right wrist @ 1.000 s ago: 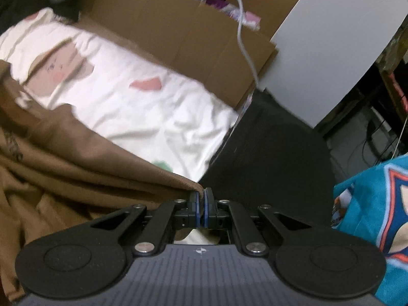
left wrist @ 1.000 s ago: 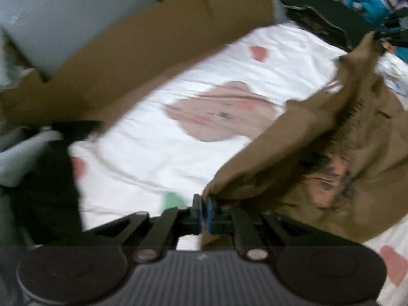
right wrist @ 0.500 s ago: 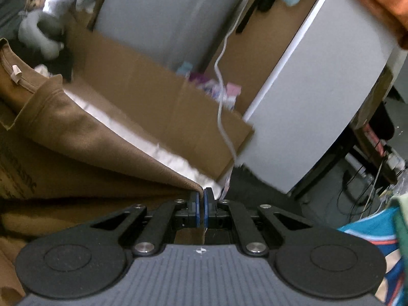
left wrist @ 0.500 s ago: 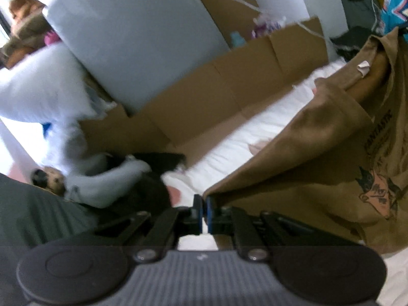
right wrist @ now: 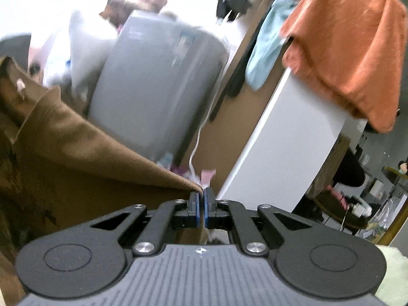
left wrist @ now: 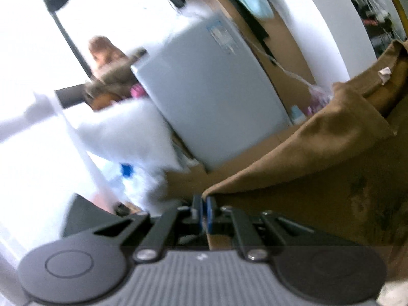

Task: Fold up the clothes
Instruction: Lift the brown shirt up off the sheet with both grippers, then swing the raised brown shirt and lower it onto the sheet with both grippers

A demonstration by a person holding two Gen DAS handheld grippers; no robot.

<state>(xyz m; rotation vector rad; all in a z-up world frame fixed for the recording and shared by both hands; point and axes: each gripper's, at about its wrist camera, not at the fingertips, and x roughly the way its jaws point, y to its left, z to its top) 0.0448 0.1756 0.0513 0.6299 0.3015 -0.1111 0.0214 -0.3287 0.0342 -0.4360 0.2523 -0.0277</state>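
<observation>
A brown T-shirt [left wrist: 318, 168] hangs in the air, stretched between both grippers. In the left wrist view my left gripper [left wrist: 203, 204] is shut on one corner of the shirt, and the cloth spreads away to the right, with the collar and its small white tag [left wrist: 384, 72] at the upper right. In the right wrist view my right gripper [right wrist: 201, 199] is shut on the other corner of the brown T-shirt [right wrist: 63, 158], which falls away to the left. The bed below is out of sight in both views.
A grey appliance [right wrist: 158, 81] and white boards [right wrist: 275, 148] stand ahead, with brown cardboard [left wrist: 285, 35] behind them. An orange cloth [right wrist: 349, 40] and a light blue cloth [right wrist: 267, 40] hang at the upper right. A white cable [right wrist: 201, 127] dangles down. White stuffed toys [left wrist: 122, 137] sit to the left.
Both grippers have risen high with the shirt still held, and tilted up. The white bed sheet and low cardboard wall have dropped out of view. The shirt has lifted off the bed.
</observation>
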